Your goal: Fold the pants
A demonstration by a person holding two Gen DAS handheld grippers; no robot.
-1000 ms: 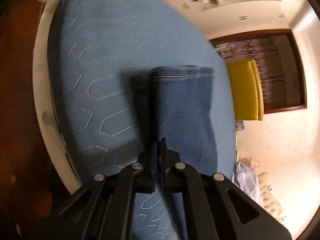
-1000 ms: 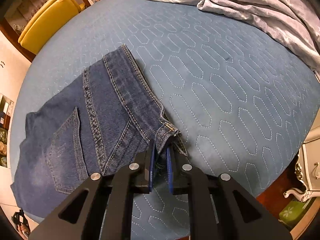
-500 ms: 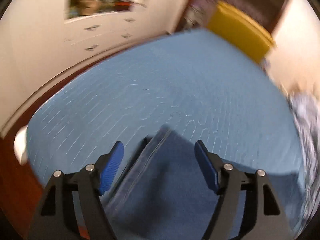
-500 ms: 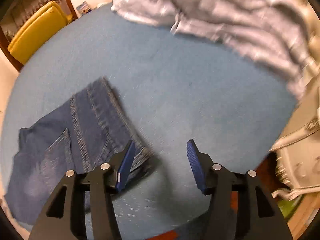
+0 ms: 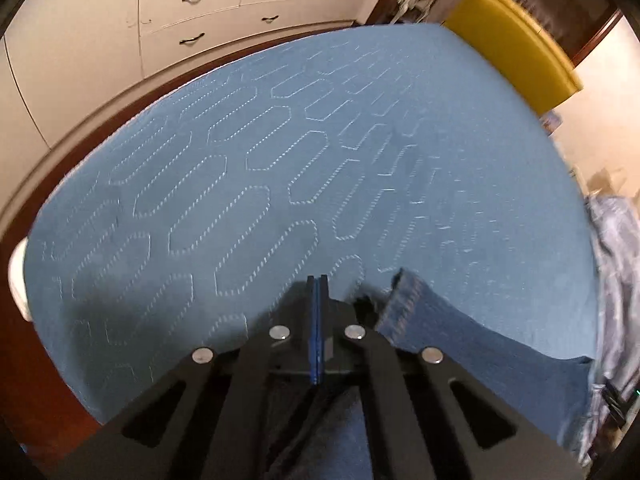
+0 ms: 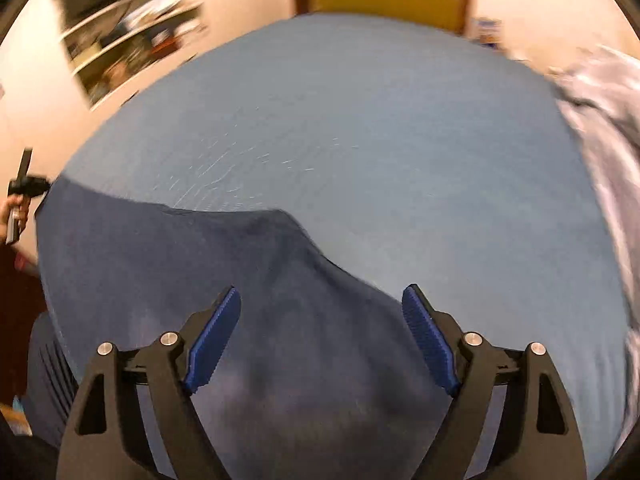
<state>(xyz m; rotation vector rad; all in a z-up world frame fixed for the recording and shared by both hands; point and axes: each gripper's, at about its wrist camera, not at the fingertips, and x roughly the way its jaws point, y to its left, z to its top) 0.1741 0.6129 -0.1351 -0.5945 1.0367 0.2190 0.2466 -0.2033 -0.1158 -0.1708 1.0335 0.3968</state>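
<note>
The dark blue jeans lie on the blue quilted bed. In the left wrist view a hemmed leg end (image 5: pixel 408 300) sticks out just right of my left gripper (image 5: pixel 317 286), whose blue pads are pressed together with no cloth showing between them. In the right wrist view the jeans (image 6: pixel 200 264) spread under and ahead of my right gripper (image 6: pixel 322 308), which is wide open and empty above them. This view is motion-blurred.
The blue quilted bed (image 5: pixel 240 184) fills both views. A grey crumpled blanket (image 6: pixel 600 92) lies at the right. A yellow chair (image 5: pixel 516 44) stands beyond the far edge. White drawers (image 5: pixel 192 20) and a dark wooden bed frame (image 5: pixel 100 120) are at the left.
Both grippers let go of the jeans a second ago and swung round. The left one opened, then shut again empty; the right one stays open and now faces the yellow chair.
</note>
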